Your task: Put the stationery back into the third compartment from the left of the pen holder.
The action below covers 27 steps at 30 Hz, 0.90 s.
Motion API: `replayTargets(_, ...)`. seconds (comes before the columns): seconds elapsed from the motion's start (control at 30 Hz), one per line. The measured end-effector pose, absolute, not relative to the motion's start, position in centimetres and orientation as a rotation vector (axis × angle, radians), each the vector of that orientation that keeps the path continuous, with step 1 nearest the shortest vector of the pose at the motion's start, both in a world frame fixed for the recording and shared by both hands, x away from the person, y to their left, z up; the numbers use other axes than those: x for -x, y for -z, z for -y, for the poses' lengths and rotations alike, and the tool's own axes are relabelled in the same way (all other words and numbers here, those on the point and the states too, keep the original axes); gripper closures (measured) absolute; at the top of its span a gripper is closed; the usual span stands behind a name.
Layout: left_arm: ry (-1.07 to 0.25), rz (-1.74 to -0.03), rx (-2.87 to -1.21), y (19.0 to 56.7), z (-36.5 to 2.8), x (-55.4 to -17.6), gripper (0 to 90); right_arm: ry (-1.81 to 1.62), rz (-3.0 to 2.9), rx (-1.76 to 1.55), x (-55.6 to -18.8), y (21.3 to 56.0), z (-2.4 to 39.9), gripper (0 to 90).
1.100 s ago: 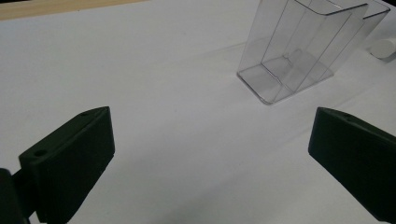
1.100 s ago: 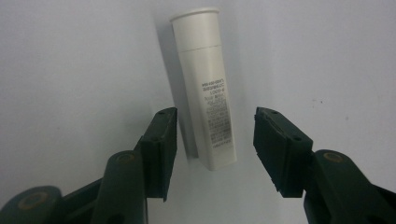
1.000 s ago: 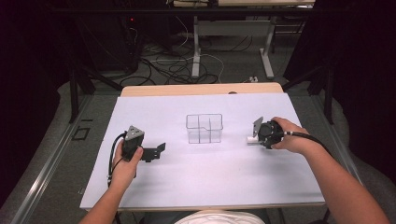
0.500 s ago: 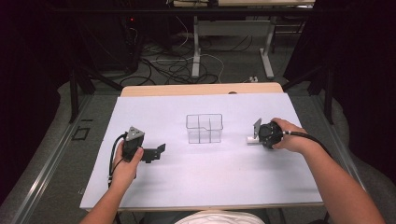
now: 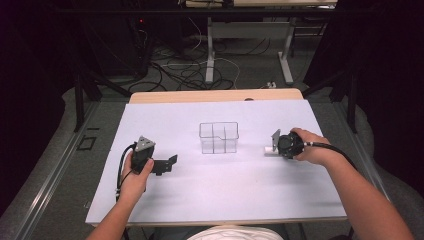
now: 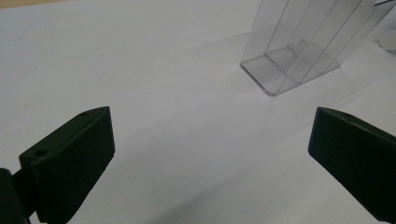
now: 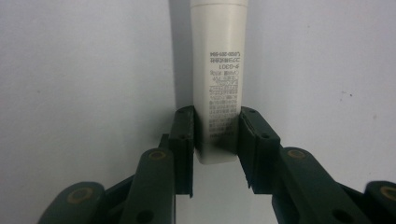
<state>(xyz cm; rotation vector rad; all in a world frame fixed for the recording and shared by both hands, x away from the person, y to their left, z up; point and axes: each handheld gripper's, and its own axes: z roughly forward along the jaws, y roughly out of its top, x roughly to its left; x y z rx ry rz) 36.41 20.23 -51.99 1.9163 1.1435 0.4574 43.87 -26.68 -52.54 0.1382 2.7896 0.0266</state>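
A: Since a second ago, what has moved?

B: Little. Both forearms lie where they did, and the bin [image 5: 218, 137] has not shifted on the table [image 5: 225, 195]. The change is at the right gripper [image 5: 278, 145]: its jaws have just been closing, with the tube [image 7: 219, 79] between them, and now both pads press its sides.

A: And the left gripper [image 5: 167, 162]?

B: Same spot, well left of the bin and a bit nearer the person. Its jaws stand wide apart in the left gripper view [image 6: 210, 154], nothing between them, just bare table, with the bin up ahead and to the right.

A: Where is the tube?

B: Right of the bin, well apart from it, lying flat on the table. In the high view it's a small white piece [image 5: 269, 150] sticking out of the right gripper toward the bin.

A: Which way does it point?

B: Its long axis runs in line with the gripper, straight away from the jaws. The flat crimped end sits between the pads; the rest points away toward the bin. The printed text on it reads upside down in the right gripper view.
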Motion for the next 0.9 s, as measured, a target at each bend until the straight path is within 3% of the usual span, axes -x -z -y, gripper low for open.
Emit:
replayTargets(0.6,-0.459,-1.135,-1.9,52.0,-20.1,-36.4,0.3,-0.111,-2.79,-0.288,-43.0,51.9,27.4,70.9)
replayTargets(0.9,-0.442,-1.134,-1.906,51.9,-20.0,-36.3,0.3,-0.365,-2.662,-0.427,-41.4,50.8,27.7,71.0)
